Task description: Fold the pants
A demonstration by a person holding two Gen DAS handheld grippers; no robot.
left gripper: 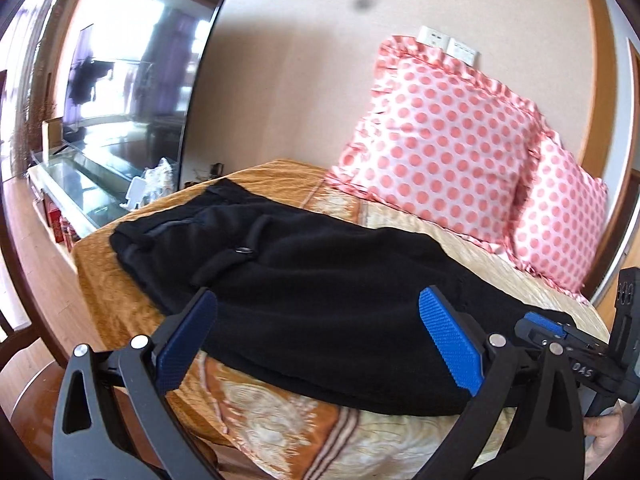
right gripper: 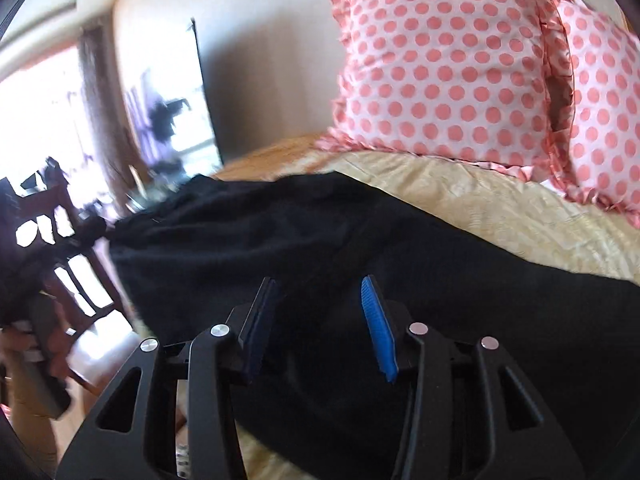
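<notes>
The left black two-finger gripper with blue ribbed pads [left gripper: 316, 320] stands spread wide over the near edge of the garment, pinching nothing. The right black gripper with blue pads [right gripper: 320, 312] is parted more narrowly, its fingers over dark cloth; whether they touch it cannot be told.

The surface is a bed under a golden-orange patterned bedspread [left gripper: 280, 420], set against a pale beige wall [left gripper: 288, 60]. A large dark flat-screen television [left gripper: 136, 80] stands on a glass-topped stand [left gripper: 76, 188] to the left, and a dark wooden chair [right gripper: 60, 240] shows at the left of the right wrist view.

Two pink polka-dot frilled pillows [left gripper: 444, 140] lean at the head of the bed, just beside the garment.

The black fleecy pants [left gripper: 304, 280] lie flat across the bedspread, waistband at the far left, a strap with a ring on top.
</notes>
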